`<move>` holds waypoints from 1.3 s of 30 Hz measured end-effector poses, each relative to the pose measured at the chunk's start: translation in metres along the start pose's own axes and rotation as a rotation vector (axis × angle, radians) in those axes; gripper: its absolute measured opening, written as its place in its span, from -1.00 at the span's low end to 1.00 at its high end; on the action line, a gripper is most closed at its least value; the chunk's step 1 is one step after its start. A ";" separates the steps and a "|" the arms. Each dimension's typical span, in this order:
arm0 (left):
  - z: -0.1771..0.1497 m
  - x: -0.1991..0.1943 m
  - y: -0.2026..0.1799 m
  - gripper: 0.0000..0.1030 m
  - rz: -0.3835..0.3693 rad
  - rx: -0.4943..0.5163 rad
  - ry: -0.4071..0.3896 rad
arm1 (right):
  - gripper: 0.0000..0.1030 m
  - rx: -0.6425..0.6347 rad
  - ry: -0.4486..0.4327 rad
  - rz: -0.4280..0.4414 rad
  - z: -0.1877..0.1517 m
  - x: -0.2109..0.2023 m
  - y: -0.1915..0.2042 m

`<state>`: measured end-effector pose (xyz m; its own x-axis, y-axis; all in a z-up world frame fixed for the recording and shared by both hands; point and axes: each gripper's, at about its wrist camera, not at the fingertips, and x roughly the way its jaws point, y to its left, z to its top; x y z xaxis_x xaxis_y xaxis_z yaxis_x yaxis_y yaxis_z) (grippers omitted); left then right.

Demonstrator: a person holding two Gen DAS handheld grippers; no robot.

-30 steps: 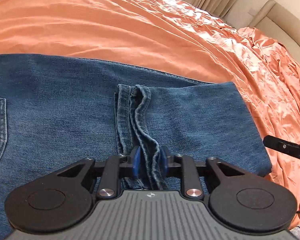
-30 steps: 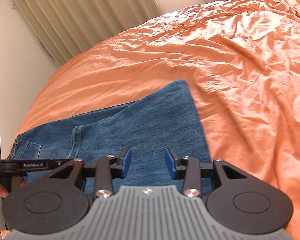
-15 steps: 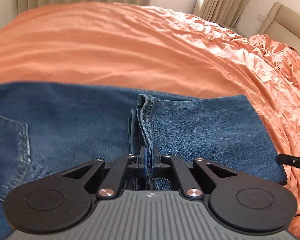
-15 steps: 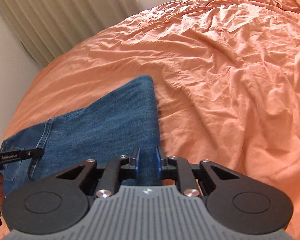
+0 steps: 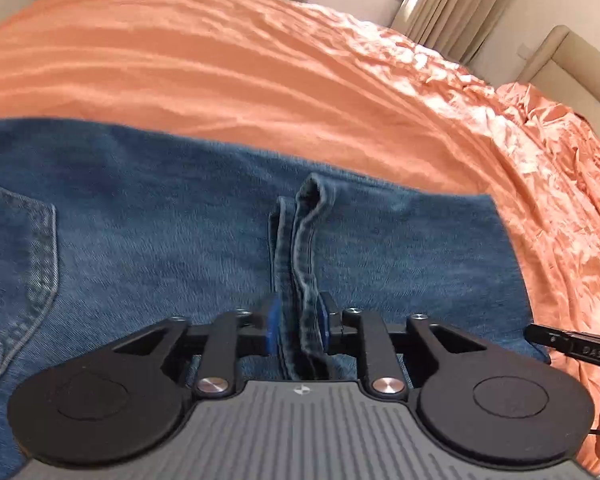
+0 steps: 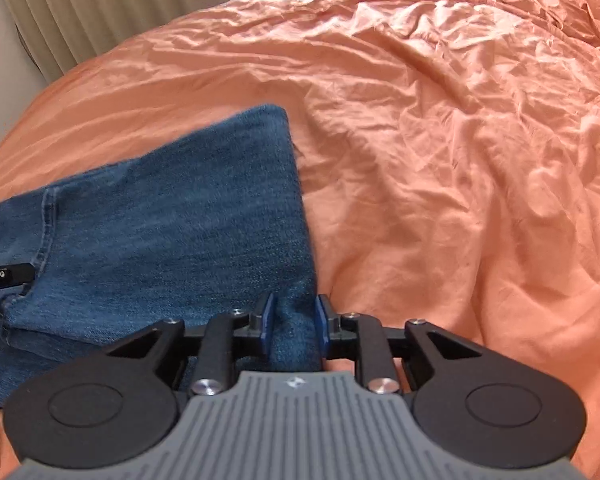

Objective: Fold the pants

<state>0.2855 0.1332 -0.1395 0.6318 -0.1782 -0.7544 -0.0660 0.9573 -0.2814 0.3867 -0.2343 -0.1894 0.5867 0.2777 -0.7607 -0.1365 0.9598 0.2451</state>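
pants (image 5: 160, 248): blue jeans lying folded on the orange bed (image 5: 260, 80) | left gripper (image 5: 297, 326): jaws just opened a little, hem fold between the blue pads, which look to be touching it | right gripper (image 6: 293, 328): jaws just opened slightly, narrow gap, folded corner between the pads

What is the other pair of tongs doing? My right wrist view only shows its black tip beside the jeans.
Observer: The left tongs have the stacked leg hems between their blue pads. Their jaws have just been opening a little, with cloth filling the gap.
Operator: Anything on the jeans I can't see?
Observer: A stitched back pocket at the far left of the jeans.
Operator: And beyond the bed?
Observer: A beige padded headboard at the right, past the orange bedspread.
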 end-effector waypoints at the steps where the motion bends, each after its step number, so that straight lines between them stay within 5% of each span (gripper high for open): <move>1: 0.003 -0.003 -0.001 -0.51 -0.012 0.009 -0.022 | -0.64 -0.012 -0.036 0.008 0.003 -0.006 0.002; 5: 0.019 0.000 -0.007 -0.48 -0.030 0.022 -0.065 | -0.75 -0.047 -0.138 0.053 0.027 -0.003 0.012; 7: 0.027 0.007 -0.011 -0.22 -0.024 0.012 -0.087 | -0.81 -0.038 -0.155 0.070 0.037 0.007 0.013; 12: 0.043 0.037 -0.012 -0.14 -0.028 -0.003 -0.095 | -0.95 -0.068 -0.174 0.038 0.059 0.043 0.018; 16: 0.044 0.058 -0.004 -0.51 0.002 -0.023 -0.074 | -1.00 -0.060 -0.148 0.015 0.069 0.071 0.015; 25: 0.042 0.075 0.002 -0.66 0.053 -0.011 -0.034 | -1.00 -0.015 -0.051 0.011 0.064 0.110 0.004; 29: 0.039 0.044 -0.006 -0.60 0.080 0.004 -0.082 | -1.00 -0.049 -0.106 0.013 0.058 0.083 0.015; 33: 0.031 -0.004 0.003 -0.60 0.095 0.014 -0.113 | -1.00 -0.124 -0.151 0.104 0.051 0.052 0.042; 39: 0.018 -0.085 0.056 -0.38 0.169 -0.143 -0.188 | -0.98 -0.287 -0.170 0.260 0.026 0.021 0.101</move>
<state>0.2421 0.2064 -0.0800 0.7340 0.0392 -0.6781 -0.2825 0.9255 -0.2523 0.4062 -0.1328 -0.1655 0.6235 0.5248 -0.5795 -0.5000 0.8375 0.2205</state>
